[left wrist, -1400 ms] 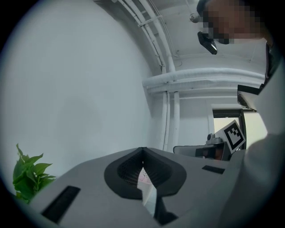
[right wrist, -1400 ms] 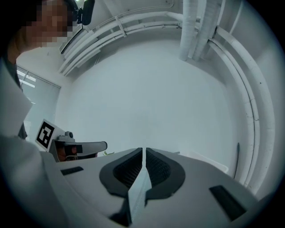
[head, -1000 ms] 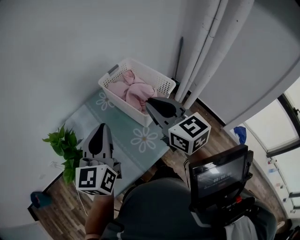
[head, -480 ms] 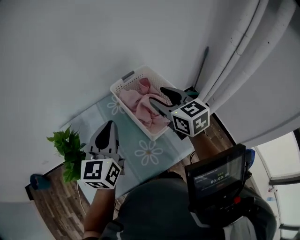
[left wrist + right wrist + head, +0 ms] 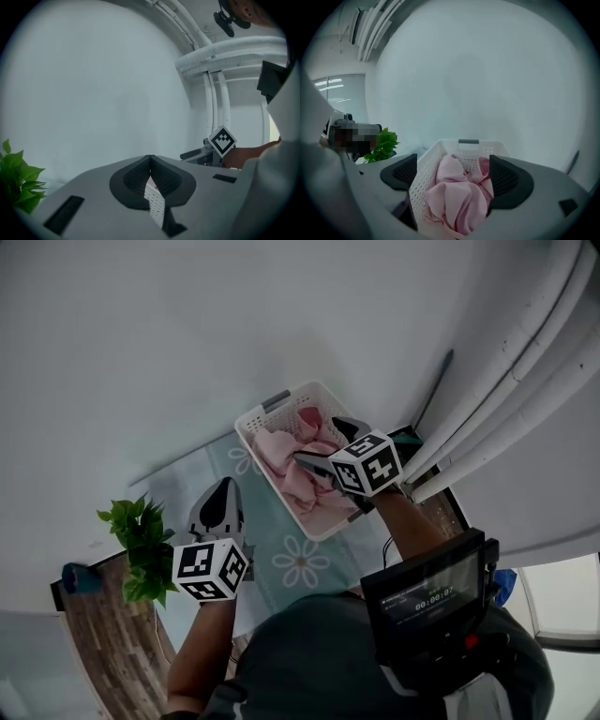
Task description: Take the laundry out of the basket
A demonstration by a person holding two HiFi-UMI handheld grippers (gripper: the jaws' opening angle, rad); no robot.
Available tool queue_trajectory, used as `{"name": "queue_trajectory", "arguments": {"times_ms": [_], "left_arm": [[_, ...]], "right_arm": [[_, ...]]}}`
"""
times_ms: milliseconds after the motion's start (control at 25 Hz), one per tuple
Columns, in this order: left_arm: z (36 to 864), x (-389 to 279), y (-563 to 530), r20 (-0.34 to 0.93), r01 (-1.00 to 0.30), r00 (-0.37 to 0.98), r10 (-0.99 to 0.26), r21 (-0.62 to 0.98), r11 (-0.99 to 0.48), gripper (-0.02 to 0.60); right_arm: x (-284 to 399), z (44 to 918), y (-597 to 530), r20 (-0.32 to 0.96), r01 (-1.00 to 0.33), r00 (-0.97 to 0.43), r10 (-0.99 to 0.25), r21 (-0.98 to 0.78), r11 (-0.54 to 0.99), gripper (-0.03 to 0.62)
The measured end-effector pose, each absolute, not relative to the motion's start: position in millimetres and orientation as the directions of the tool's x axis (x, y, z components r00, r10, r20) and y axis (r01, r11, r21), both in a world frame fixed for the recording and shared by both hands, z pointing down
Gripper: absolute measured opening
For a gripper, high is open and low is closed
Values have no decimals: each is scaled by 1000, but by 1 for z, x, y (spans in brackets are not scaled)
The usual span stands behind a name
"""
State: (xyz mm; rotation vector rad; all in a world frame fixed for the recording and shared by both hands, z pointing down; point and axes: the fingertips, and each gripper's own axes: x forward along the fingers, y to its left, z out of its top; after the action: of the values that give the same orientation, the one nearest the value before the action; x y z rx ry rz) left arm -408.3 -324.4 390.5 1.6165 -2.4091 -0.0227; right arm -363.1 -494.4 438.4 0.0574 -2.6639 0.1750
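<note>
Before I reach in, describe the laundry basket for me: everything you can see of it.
The basket is white, plastic-looking and rectangular, with perforated walls and a grey handle on its far rim. It stands upright on a pale daisy-print mat near the wall and holds crumpled pink laundry. The right gripper hangs over it, its fingers opening above the laundry, with nothing pinched between them.

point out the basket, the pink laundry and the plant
basket (image 5: 421,190), right gripper view, left lattice wall
pink laundry (image 5: 457,202), right gripper view, middle of the heap
plant (image 5: 141,549), head view, its leaves
</note>
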Motion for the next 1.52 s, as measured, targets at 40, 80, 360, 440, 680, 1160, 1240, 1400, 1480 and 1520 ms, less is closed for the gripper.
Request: {"name": "queue_trajectory", "arguments": {"times_ms": [40,80,360,440,680,1160,1240,1400,1480,1520], "left_arm": [[395,-412,-327,198,-906,-364,-910,152,395,2],[401,-414,-330,209,-902,-368,-906,157,402,2],[428,-426,-339,271,-884,-378,-885,178,432,2],[431,-425,-342,279,-886,-372,-885,176,428,2],[446,-428,-347,309,-887,-371,-876,162,433,2],[474,-433,-355,363,-886,-367,-856,143,441,2],[478,-434,-351,373,-879,-374,-849,149,453,2],[484,-440,-339,385,-863,-397,-833,152,482,2],[487,-444,-334,390,-853,-408,-826,161,497,2],[489,-445,-332,392,-848,-412,-822,166,504,2]], "right_arm": [[-368,448,-496,472,-61,-882,7,-129,990,464],[-373,457,-497,484,-55,-875,25,-151,987,472],[-392,535,-505,665,-62,-742,78,-184,981,512],[-392,555,-508,712,-72,-697,89,-192,979,525],[-397,603,-518,799,-121,-595,90,-199,973,549],[-403,680,-524,882,-210,-439,171,-285,935,549],[-402,692,-521,881,-221,-412,234,-346,912,548],[-405,703,-517,893,-199,-369,258,-347,916,546],[-407,706,-515,902,-183,-359,241,-321,929,545],[-408,707,-515,904,-177,-357,234,-312,934,544]]}}
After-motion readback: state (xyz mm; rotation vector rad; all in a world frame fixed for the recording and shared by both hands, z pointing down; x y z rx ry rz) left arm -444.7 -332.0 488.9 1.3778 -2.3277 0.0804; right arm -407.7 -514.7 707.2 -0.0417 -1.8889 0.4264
